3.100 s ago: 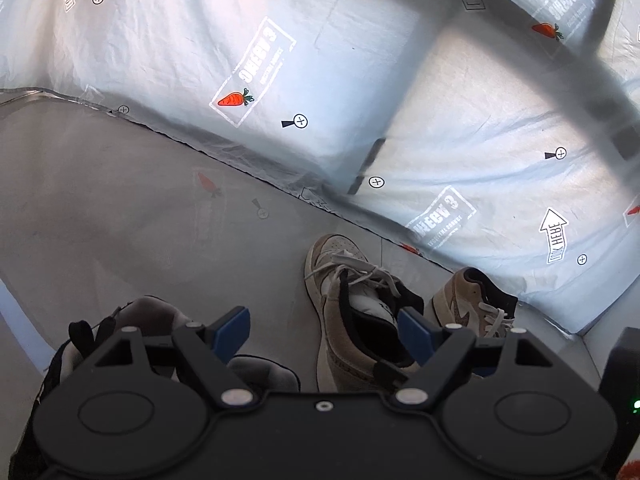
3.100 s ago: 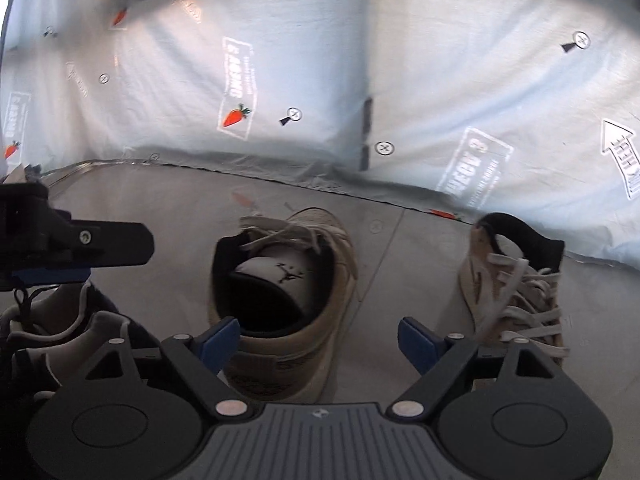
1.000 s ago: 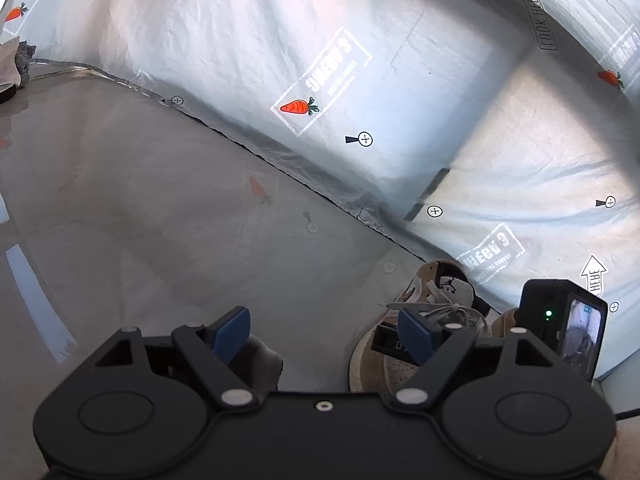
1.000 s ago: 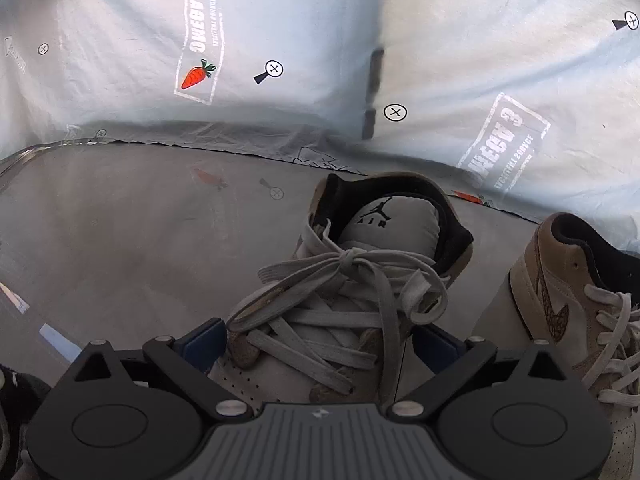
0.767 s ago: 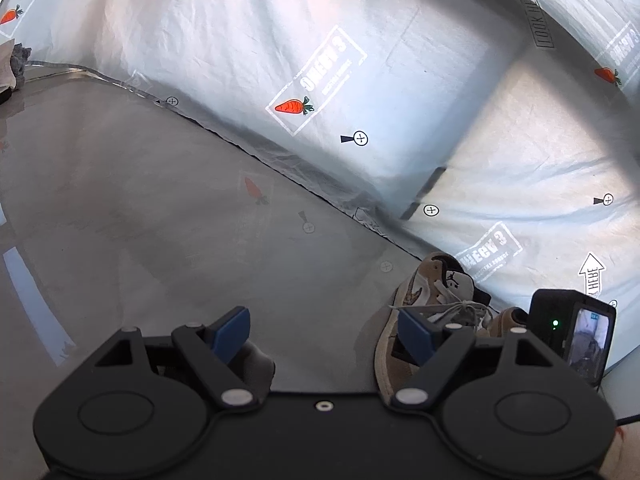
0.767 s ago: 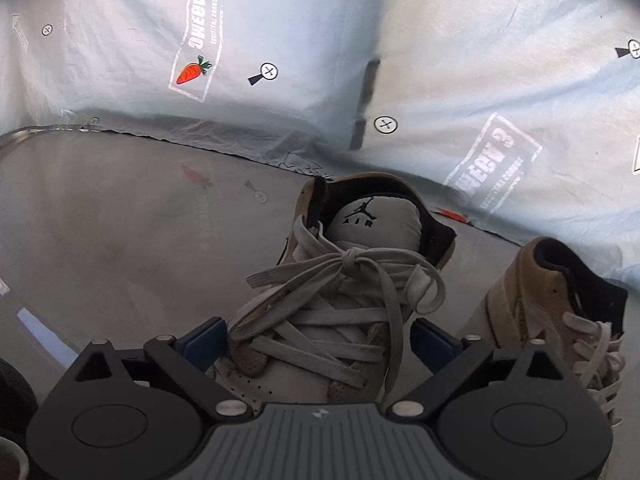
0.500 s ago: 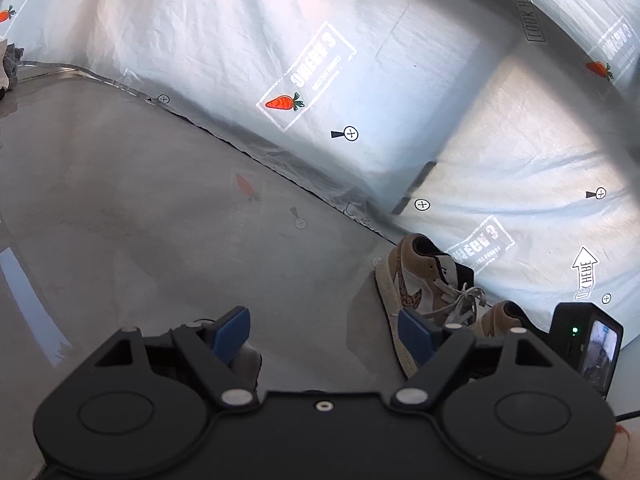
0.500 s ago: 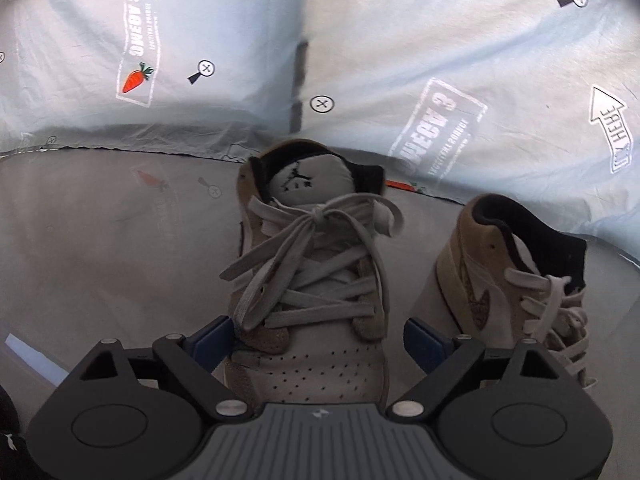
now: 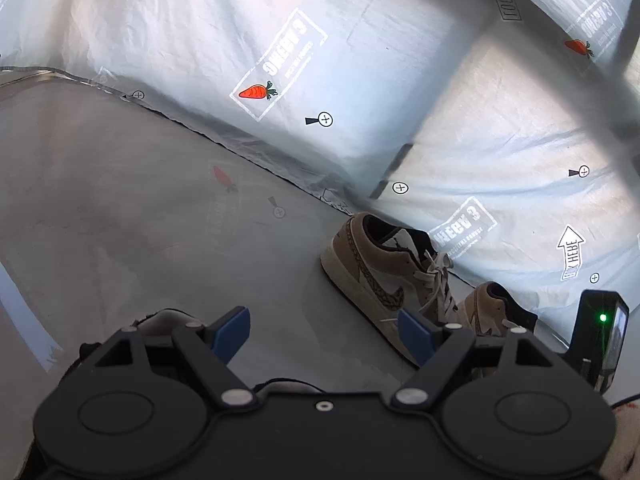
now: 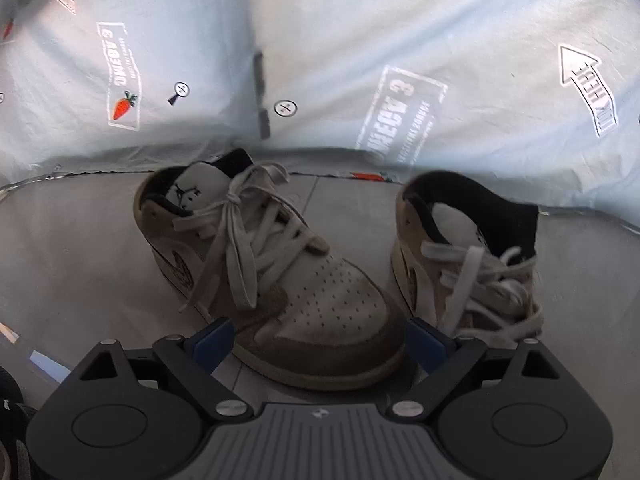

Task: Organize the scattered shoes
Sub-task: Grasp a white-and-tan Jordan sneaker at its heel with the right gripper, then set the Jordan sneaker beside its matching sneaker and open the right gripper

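**Tan pair side by side, both claws released**

The right claw (image 10: 320, 342) hangs over the toe of a tan and white sneaker (image 10: 280, 280) that stands upright on the grey floor (image 10: 80, 260). Its blue pads sit either side of the toe cap without pressing on it, and the jaws are opening. The sneaker's toe points toward the camera and slightly right, its heel toward the white printed sheet (image 10: 400, 20) that backs the scene. Its laces are tied in a loose bow over the tongue.

Just beside it, on the right in this view, stands the second sneaker (image 10: 472, 256) of the same colours, also upright, with a black collar lining and its toe toward the camera. The two are close; whether they touch cannot be told.

In the left wrist view, the left claw (image 9: 324, 336) is also released, its pads wide apart with only bare floor between them. Below its left finger a grey and black shoe (image 9: 160, 320) shows partly, mostly hidden by the claw body. The tan sneaker (image 9: 384, 276) lies to the right and ahead, seen from its side, near the sheet's lower edge, with the second sneaker (image 9: 492, 308) just behind it. A black device with a green light (image 9: 602, 332) stands at the right edge.
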A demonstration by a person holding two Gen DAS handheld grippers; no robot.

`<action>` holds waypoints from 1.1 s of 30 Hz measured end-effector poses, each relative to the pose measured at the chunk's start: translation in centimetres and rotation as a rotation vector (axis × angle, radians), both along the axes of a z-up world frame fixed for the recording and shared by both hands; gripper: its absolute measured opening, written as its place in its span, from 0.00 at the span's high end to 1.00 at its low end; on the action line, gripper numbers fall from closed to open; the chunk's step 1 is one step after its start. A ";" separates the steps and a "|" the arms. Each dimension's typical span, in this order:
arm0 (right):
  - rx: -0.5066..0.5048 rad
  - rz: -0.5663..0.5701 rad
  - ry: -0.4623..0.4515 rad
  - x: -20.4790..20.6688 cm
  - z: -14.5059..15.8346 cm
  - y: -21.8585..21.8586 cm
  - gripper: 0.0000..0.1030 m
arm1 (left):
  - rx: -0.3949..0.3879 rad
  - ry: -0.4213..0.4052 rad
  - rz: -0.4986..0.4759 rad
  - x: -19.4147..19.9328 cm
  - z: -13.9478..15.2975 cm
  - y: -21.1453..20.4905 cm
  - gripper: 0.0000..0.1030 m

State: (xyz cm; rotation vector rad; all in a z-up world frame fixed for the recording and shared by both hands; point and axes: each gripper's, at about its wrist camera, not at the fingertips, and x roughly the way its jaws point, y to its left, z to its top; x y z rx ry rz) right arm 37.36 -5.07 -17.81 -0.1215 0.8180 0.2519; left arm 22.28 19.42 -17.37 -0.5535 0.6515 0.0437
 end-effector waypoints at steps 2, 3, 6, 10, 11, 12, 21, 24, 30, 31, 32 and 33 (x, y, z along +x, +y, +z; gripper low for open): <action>-0.008 0.071 0.004 1.1 0.0 0.7 0.02 | 0.000 0.003 0.003 0.0 -0.1 0.1 0.21; -0.012 0.105 0.007 1.6 0.1 1.0 0.02 | 0.000 0.005 0.008 0.0 -0.1 0.2 0.21; -0.047 0.203 0.025 3.4 -0.6 2.1 0.01 | 0.000 0.012 0.018 0.1 -0.3 0.4 0.21; -0.152 0.325 -0.007 4.7 -1.6 4.0 0.00 | 0.001 0.024 0.024 0.3 -0.5 0.5 0.21; -0.161 0.350 0.003 4.8 -1.8 4.4 0.00 | 0.002 0.026 0.024 0.4 -0.6 0.5 0.21; -0.168 0.364 0.019 4.8 -2.2 4.7 0.00 | 0.001 0.028 0.021 0.5 -0.6 0.4 0.21; -0.147 0.287 0.069 2.4 -2.1 4.2 0.12 | 0.001 0.032 -0.010 1.0 -0.8 -0.4 0.21; -0.151 0.231 0.077 0.6 -1.8 4.3 0.12 | 0.003 0.022 -0.020 0.9 -0.5 -0.5 0.21; -0.157 0.128 0.137 -1.3 -1.2 4.9 0.12 | -0.006 0.027 -0.010 1.0 -0.7 -0.3 0.21; -0.153 0.094 0.153 -1.4 -1.1 5.1 0.12 | -0.008 0.025 -0.009 1.0 -0.7 -0.4 0.21; -0.150 0.073 0.163 -1.2 -1.2 5.1 0.12 | -0.010 0.023 -0.008 0.9 -0.7 -0.4 0.21; -0.142 0.034 0.181 -0.8 -1.1 5.3 0.12 | -0.012 0.021 -0.006 0.9 -0.6 -0.4 0.21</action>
